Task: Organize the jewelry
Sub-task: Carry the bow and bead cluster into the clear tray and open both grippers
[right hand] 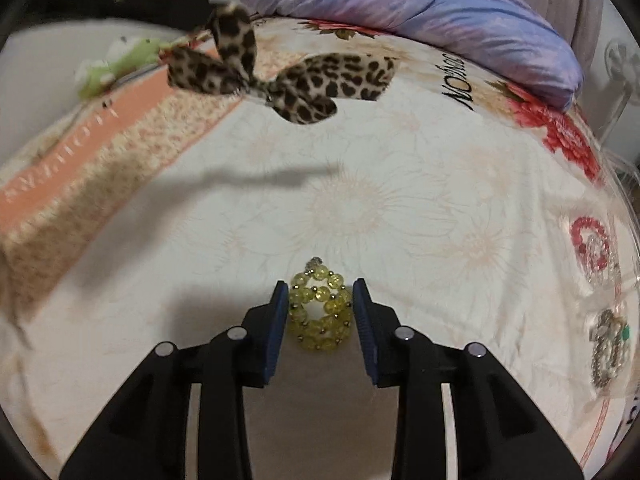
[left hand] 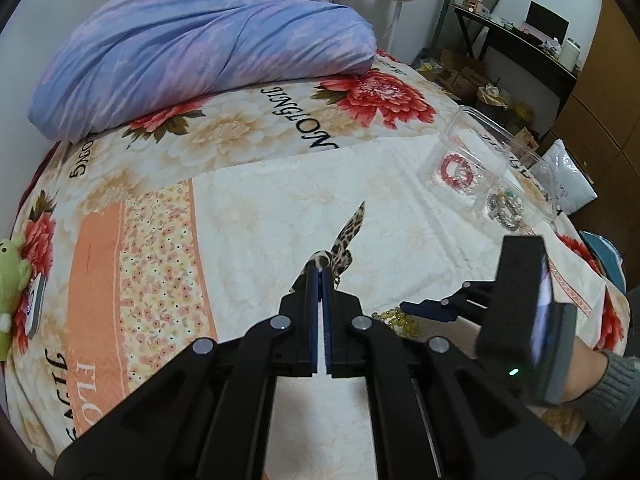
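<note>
The yellow bead bracelet (right hand: 320, 312) is seen lying coiled on the pale floral bedspread (right hand: 400, 208), directly between the two blue pads of the right gripper (right hand: 320, 300). The jaws are set apart, one pad at each side of the coil; whether the pads already touch the beads cannot be told, and the bracelet rests on the cloth rather than being lifted. The coil is stretched slightly away from the gripper, so its long axis runs along the line of the fingers and its narrow width is presented to the pads. The bracelet is therefore judged to be the right hand's to take: only a closing of the jaws is called for, with no sideways correction.

Farther out, the left gripper (left hand: 320, 270) is shown clamped shut on a leopard-print hair bow (right hand: 280, 76), which is held clear above the bedspread. The clear compartment box (left hand: 500, 152) is found to the right, near the bed's edge, with a red bead bracelet (left hand: 458, 170) in one compartment and a pearl piece (left hand: 506, 206) in the next, so a carry to the right is expected
</note>
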